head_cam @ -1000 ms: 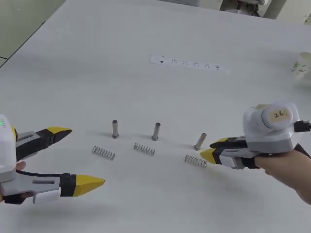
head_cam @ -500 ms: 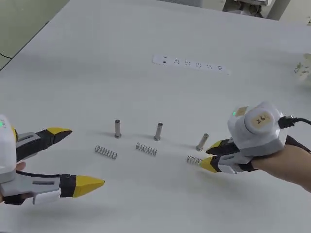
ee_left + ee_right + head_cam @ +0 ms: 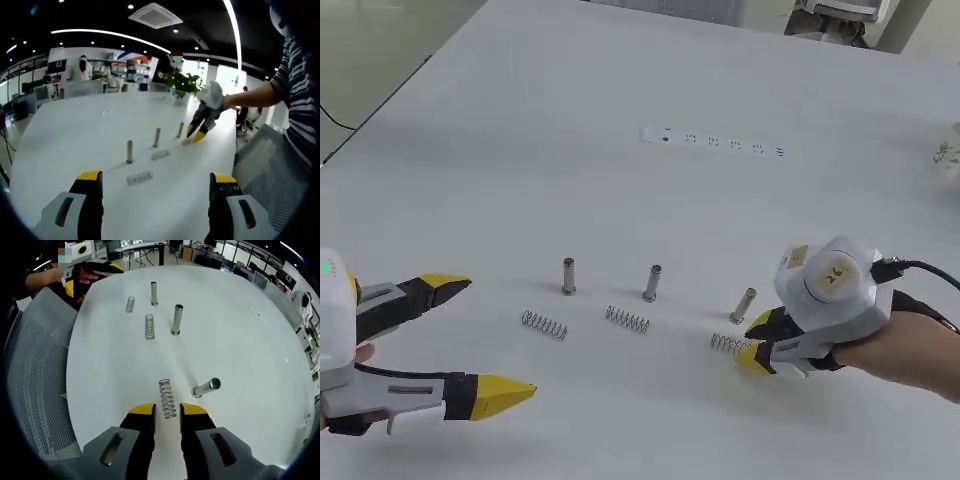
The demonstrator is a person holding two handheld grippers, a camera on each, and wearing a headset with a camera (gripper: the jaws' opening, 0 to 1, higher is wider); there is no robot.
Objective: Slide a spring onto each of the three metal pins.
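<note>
White table (image 3: 620, 80): three steel pins (image 3: 653, 283), three coiled springs (image 3: 627, 320); left gripper (image 3: 500, 336) spread wide, right gripper (image 3: 168, 412) slightly parted astride one.

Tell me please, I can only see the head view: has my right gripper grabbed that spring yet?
Observer: Not yet. In the right gripper view, the right-hand spring has its near end between the right gripper's jaws, with gaps on both sides.
Operator: And my other one?
Observer: Its own view shows the left gripper wide open, with the left-hand spring lying just ahead of the gap.
Operator: What's next to me?
Observer: Grey mesh, probably a chair, beside the table's edge.
</note>
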